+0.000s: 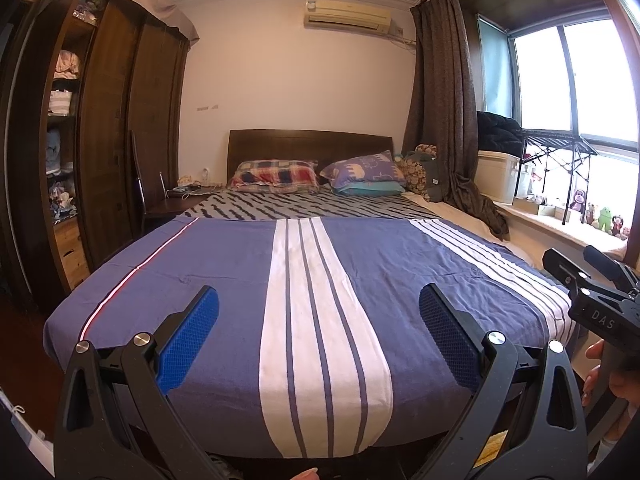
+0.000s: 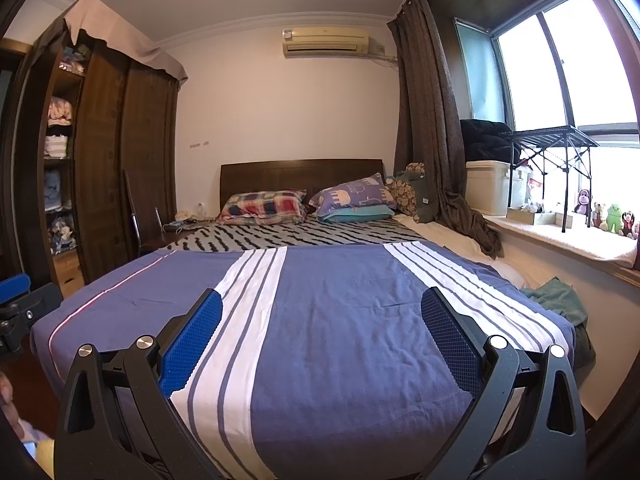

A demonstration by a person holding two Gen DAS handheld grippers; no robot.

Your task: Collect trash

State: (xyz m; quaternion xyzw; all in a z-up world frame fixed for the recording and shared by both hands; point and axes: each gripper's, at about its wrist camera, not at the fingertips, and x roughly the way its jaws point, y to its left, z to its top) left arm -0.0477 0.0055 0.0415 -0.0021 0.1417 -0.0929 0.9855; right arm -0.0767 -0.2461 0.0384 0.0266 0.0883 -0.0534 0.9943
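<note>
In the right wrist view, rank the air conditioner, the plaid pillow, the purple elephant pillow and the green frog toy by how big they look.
Largest to smallest as they appear:
1. Plaid pillow, purple elephant pillow and air conditioner: too alike to rank.
2. Green frog toy, clearly smallest.

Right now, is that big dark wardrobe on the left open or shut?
Partly open. The wardrobe's leftmost section shows bare shelves with folded clothes, while the dark wooden doors to its right are closed.
</note>
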